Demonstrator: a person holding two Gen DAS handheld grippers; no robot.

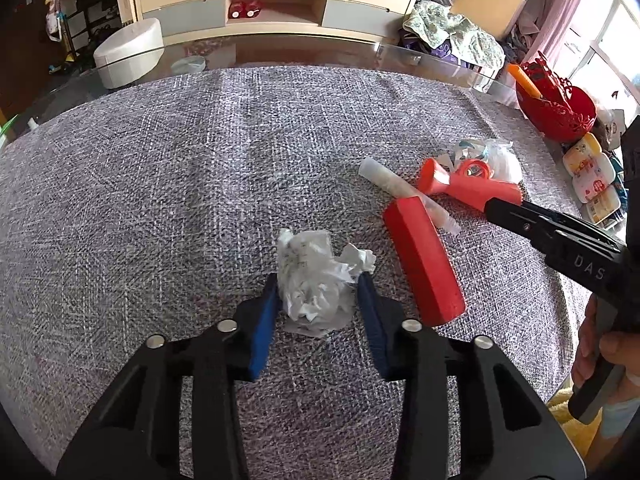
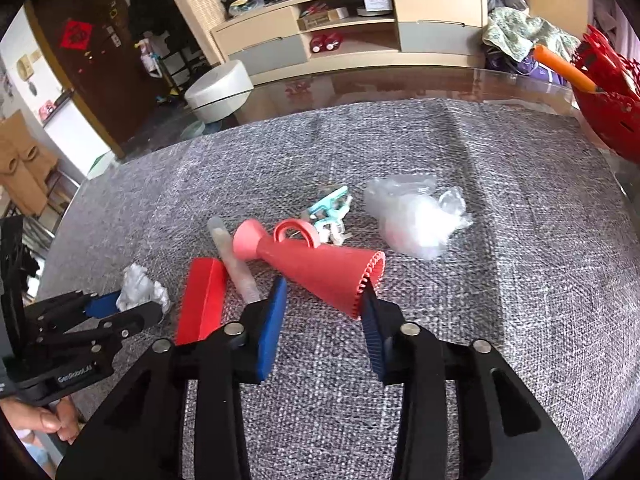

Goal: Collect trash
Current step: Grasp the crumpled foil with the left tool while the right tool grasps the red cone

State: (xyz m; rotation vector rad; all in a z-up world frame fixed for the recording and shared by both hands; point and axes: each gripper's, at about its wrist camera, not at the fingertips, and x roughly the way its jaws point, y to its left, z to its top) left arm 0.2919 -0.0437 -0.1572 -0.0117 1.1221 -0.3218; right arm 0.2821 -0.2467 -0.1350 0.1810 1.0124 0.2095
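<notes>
A crumpled white paper ball [image 1: 310, 280] lies on the grey woven cloth [image 1: 160, 184] between the blue pads of my left gripper [image 1: 318, 286], which close on its sides; it also shows in the right wrist view [image 2: 140, 290]. My right gripper [image 2: 326, 292] holds the wide ribbed end of a red cone-shaped brush [image 2: 320, 268]; from the left wrist view its black fingers [image 1: 516, 214] meet the brush [image 1: 472, 186]. A clear tube [image 2: 236, 260], a red block [image 2: 202, 304], a clear plastic wad [image 2: 416, 220] and teal scraps [image 2: 330, 208] lie around.
A red openwork basket [image 1: 556, 104] with an orange stick stands at the right table edge, with small packets [image 1: 590, 176] beside it. The glass table rim [image 1: 280, 48] runs along the far side. A white round stool [image 1: 128, 52] and a low cabinet stand beyond.
</notes>
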